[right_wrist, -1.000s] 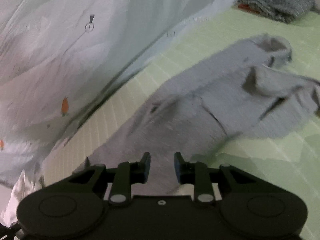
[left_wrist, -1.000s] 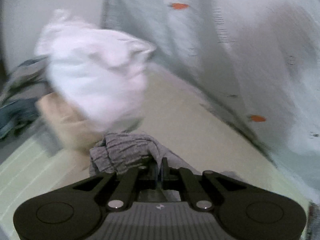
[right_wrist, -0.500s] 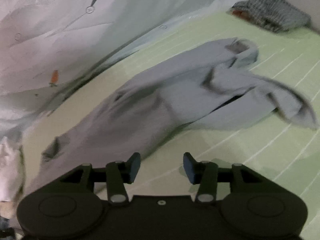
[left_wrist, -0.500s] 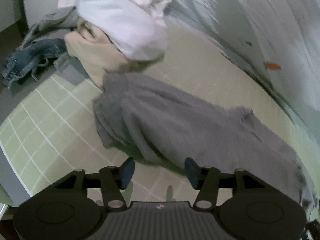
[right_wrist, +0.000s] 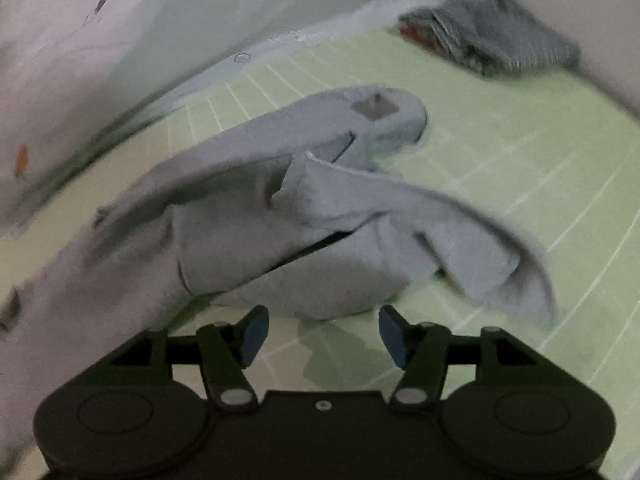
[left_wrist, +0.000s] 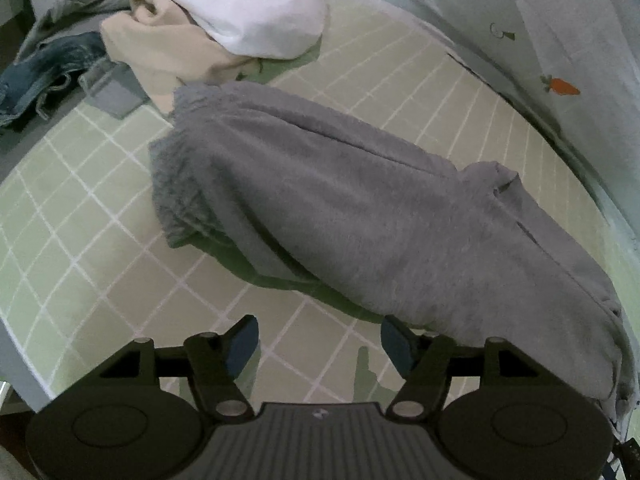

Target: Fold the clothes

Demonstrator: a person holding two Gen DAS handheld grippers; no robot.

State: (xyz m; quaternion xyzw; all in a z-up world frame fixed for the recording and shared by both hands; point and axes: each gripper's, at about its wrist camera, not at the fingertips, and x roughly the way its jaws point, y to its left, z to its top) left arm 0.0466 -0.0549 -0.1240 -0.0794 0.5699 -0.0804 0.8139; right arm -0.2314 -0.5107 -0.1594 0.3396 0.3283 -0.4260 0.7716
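A grey fleece garment (left_wrist: pixel 344 208) lies stretched out on the green checked sheet (left_wrist: pixel 80 208), its ribbed hem toward the clothes pile. My left gripper (left_wrist: pixel 318 340) hovers open just in front of its near edge, holding nothing. In the right wrist view the garment's (right_wrist: pixel 256 232) other end shows, with a loose sleeve (right_wrist: pixel 480 248) flopped to the right and the collar with its label (right_wrist: pixel 374 108) farther back. My right gripper (right_wrist: pixel 320 332) is open just short of the cloth, with empty fingers.
A pile of clothes sits beyond the hem: a white piece (left_wrist: pixel 240 4), a beige one (left_wrist: pixel 168 52), blue jeans (left_wrist: pixel 44 72). A folded grey knit (right_wrist: pixel 500 36) lies at the far corner of the bed. A pale carrot-print curtain (left_wrist: pixel 560 40) runs along the far side.
One second ago my left gripper was shut on a bunched grey knit; it has let go and both grippers have opened wide. The grey garment now lies laid out on the sheet.
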